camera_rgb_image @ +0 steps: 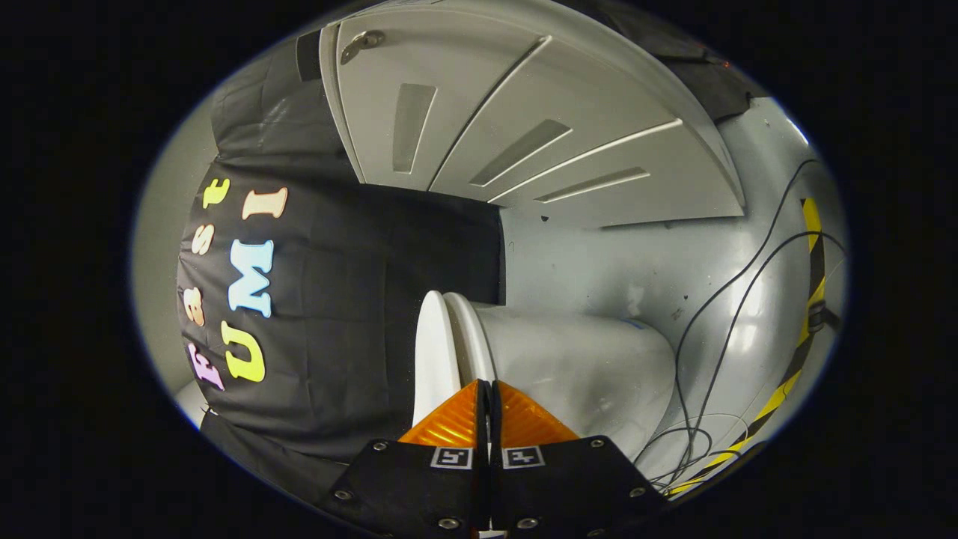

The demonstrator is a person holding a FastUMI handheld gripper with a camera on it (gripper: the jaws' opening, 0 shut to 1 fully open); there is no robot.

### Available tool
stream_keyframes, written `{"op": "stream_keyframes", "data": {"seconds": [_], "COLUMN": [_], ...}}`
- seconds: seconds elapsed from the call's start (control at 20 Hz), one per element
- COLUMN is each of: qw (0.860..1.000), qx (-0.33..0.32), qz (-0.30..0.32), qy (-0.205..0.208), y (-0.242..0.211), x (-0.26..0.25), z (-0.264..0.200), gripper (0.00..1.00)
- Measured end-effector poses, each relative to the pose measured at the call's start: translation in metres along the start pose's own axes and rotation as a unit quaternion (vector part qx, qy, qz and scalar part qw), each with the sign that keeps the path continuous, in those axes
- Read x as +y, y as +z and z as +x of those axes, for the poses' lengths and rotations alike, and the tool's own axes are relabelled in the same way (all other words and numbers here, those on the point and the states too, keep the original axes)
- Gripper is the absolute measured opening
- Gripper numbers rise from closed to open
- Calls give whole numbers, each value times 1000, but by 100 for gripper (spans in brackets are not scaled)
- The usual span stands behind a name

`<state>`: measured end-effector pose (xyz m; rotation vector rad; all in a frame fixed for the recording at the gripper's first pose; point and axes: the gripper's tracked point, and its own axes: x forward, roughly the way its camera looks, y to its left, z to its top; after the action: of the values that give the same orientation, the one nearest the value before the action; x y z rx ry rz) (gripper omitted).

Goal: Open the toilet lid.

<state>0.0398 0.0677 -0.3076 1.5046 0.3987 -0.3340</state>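
- The floor [599, 254], grey and scuffed, takes up the right half of the frame, the view being rolled sideways.
- A white panelled door [539, 127] spans the upper centre of the frame.
- The toilet [584, 367] sits in the lower centre, its bowl running out to the right.
- The lid [432, 352] is a thin white slab just ahead of the fingers, lying flat against the seat [471, 340], still shut.
- Judged: the lid looks like stiff, smooth, light plastic, likely slippery; its free edge, hooked from underneath, seems the best hold.
- Thin black cables [718, 329] trail at lower right.
- The gripper [486, 389] has its fingers pressed together, empty, tips near the lid's edge.
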Motion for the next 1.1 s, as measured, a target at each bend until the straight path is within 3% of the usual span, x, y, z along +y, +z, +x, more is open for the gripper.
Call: {"op": "stream_keyframes", "data": {"seconds": [0.5,1.1], "qw": [999,997], "qx": [19,18], "qz": [-21,-76], "qy": [-17,-18], "y": [1,4], "x": [8,66], "z": [-1,-24], "gripper": [0,0]}}
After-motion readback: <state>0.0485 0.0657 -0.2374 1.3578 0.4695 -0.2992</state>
